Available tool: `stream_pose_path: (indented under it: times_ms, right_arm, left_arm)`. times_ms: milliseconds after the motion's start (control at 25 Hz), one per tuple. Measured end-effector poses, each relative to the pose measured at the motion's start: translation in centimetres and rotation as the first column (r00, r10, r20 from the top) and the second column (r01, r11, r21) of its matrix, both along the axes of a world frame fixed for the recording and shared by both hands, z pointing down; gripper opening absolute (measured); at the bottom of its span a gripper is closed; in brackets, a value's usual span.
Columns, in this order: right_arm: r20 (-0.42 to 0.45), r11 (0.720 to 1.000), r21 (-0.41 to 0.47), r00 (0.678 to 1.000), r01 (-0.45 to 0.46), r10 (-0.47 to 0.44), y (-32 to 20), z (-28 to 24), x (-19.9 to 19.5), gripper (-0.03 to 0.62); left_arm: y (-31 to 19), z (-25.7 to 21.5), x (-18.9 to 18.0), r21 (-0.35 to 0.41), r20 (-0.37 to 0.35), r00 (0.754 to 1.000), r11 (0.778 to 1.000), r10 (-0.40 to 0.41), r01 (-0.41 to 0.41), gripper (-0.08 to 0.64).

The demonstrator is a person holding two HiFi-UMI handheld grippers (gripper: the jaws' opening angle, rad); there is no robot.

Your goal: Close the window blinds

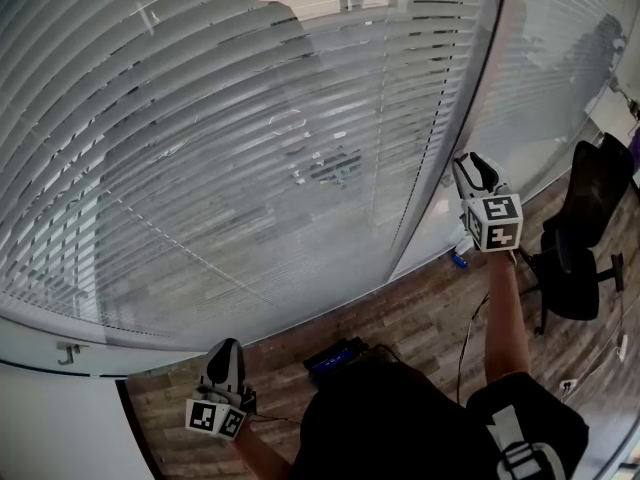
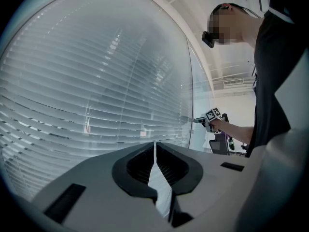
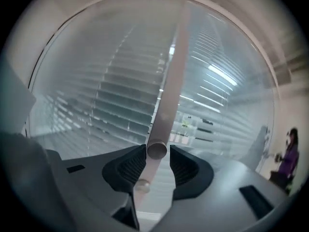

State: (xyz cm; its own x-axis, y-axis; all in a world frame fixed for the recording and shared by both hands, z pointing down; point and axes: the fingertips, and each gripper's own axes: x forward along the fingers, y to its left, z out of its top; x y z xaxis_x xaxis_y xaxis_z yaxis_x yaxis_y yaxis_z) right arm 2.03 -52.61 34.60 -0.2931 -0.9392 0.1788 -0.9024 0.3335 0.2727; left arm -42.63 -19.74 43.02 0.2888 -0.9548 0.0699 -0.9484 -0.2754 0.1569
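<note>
White slatted window blinds (image 1: 250, 148) fill the window ahead; their slats are tilted partly open and the outside shows through. The blinds' pale tilt wand (image 3: 166, 95) hangs down in the right gripper view. Its lower end sits between the jaws of my right gripper (image 3: 157, 151), against the left pad with a thin gap at the right pad. In the head view the right gripper (image 1: 470, 163) is raised at the blinds' right edge. My left gripper (image 1: 225, 353) hangs low near the sill, shut and empty (image 2: 154, 144).
A second blind (image 1: 560, 58) covers the window to the right. A black office chair (image 1: 585, 238) stands on the wood floor at the right. A black device (image 1: 335, 356) lies by my feet. A person in purple (image 3: 288, 158) stands far right.
</note>
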Motion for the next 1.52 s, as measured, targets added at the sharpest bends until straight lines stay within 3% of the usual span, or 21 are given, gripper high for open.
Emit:
stream_pose_path:
  times_ms: [40, 120, 240, 320, 400, 440, 520, 600, 680, 720, 760, 800, 840, 920, 960, 1000, 1120, 1200, 1280, 1400, 1520]
  right_arm:
    - [-0.108, 1.0, 0.025, 0.994, -0.01, 0.013, -0.1, 0.0, -0.3, 0.138]
    - [-0.237, 0.998, 0.05, 0.971, -0.022, 0.033, -0.3, 0.2, -0.6, 0.138]
    - [-0.278, 0.998, 0.052, 0.959, -0.036, 0.049, -0.3, 0.2, -0.4, 0.13]
    - [-0.182, 0.999, 0.016, 0.983, -0.036, 0.038, -0.3, 0.3, -0.2, 0.13]
    - [0.047, 0.998, -0.061, 0.999, -0.008, 0.011, -0.6, 0.5, 0.1, 0.129]
    - [0.202, 0.994, -0.11, 0.979, 0.021, 0.002, -0.7, 0.6, 0.4, 0.129]
    - [0.491, 0.978, -0.184, 0.871, 0.096, 0.007, -0.8, 0.7, 0.7, 0.129]
    - [0.677, 0.964, -0.213, 0.735, 0.159, 0.028, -0.8, 0.4, 0.7, 0.129]
    - [0.785, 0.952, -0.219, 0.618, 0.212, 0.043, -0.8, 0.3, 0.7, 0.129]
    - [0.817, 0.948, -0.216, 0.576, 0.235, 0.043, -0.8, 0.3, 0.7, 0.129]
    - [0.827, 0.946, -0.207, 0.561, 0.249, 0.033, -0.8, 0.3, 0.6, 0.129]
    - [0.805, 0.95, -0.193, 0.594, 0.246, 0.009, -0.8, 0.3, 0.6, 0.129]
    - [0.735, 0.96, -0.175, 0.677, 0.219, -0.021, -0.7, 0.4, 0.6, 0.129]
    - [0.444, 0.987, -0.113, 0.894, 0.114, -0.053, -0.3, 0.7, 0.7, 0.141]
    - [0.271, 0.995, -0.071, 0.962, 0.067, -0.046, -0.2, 0.8, 0.6, 0.144]
    - [0.121, 0.999, -0.032, 0.992, 0.037, -0.033, -0.2, 0.8, 0.5, 0.144]
    - [-0.149, 0.999, 0.038, 0.989, 0.004, 0.002, -0.5, 0.9, 0.0, 0.144]
    - [-0.242, 0.997, 0.071, 0.97, -0.009, 0.026, -0.5, 0.7, -0.1, 0.142]
    - [-0.264, 0.997, 0.078, 0.964, -0.013, 0.033, -0.4, 0.6, -0.1, 0.133]
    - [-0.14, 0.999, 0.032, 0.99, -0.009, 0.014, -0.4, 0.7, 0.1, 0.129]
    - [0.143, 0.997, -0.072, 0.99, 0.027, -0.017, -0.6, 1.0, 0.4, 0.128]
  left_arm:
    - [-0.1, 0.0, 0.1, 0.0, 0.0, 1.0, 1.0, 0.001, -0.001, 0.025]
    - [-0.1, 0.1, 0.3, 0.0, 0.001, 1.0, 1.0, 0.004, -0.004, 0.025]
    - [0.0, 0.0, 0.2, 0.002, 0.002, 1.0, 1.0, 0.005, -0.005, 0.025]
    - [0.1, 0.0, 0.1, 0.001, 0.001, 1.0, 1.0, -0.002, 0.002, 0.025]
    - [0.3, 0.2, 0.0, -0.002, 0.0, 1.0, 1.0, -0.008, 0.008, 0.025]
    - [0.3, 0.2, 0.0, -0.003, -0.001, 1.0, 1.0, -0.009, 0.009, 0.025]
    - [0.2, 0.2, 0.0, -0.003, -0.001, 1.0, 1.0, -0.008, 0.008, 0.025]
    - [0.2, 0.2, 0.1, -0.002, -0.001, 1.0, 1.0, -0.004, 0.004, 0.025]
    - [0.2, 0.2, 0.1, -0.002, -0.002, 1.0, 1.0, -0.001, 0.001, 0.025]
    - [0.2, 0.2, 0.1, -0.003, -0.003, 1.0, 1.0, -0.001, 0.001, 0.025]
    - [0.2, 0.3, 0.1, -0.006, -0.004, 1.0, 1.0, -0.001, 0.001, 0.025]
    - [0.2, 0.3, 0.1, -0.008, -0.004, 1.0, 1.0, -0.001, 0.001, 0.025]
    - [0.1, 0.3, 0.2, -0.01, -0.003, 1.0, 1.0, 0.0, 0.0, 0.025]
    - [0.1, 0.3, 0.2, -0.013, -0.001, 1.0, 1.0, 0.005, -0.005, 0.025]
    - [0.0, 0.2, 0.3, -0.013, -0.001, 1.0, 1.0, 0.007, -0.008, 0.025]
    - [-0.1, 0.2, 0.3, -0.012, 0.0, 1.0, 1.0, 0.01, -0.01, 0.025]
    - [-0.2, 0.1, 0.7, -0.011, 0.001, 1.0, 1.0, 0.016, -0.016, 0.025]
    - [-0.2, 0.1, 0.8, -0.01, 0.002, 1.0, 1.0, 0.021, -0.021, 0.025]
    - [-0.2, 0.1, 0.8, -0.01, 0.002, 1.0, 1.0, 0.021, -0.021, 0.025]
    - [-0.1, 0.1, 0.7, -0.014, 0.0, 1.0, 1.0, 0.016, -0.016, 0.025]
    - [0.1, 0.3, 0.7, -0.018, -0.001, 1.0, 1.0, 0.01, -0.01, 0.025]
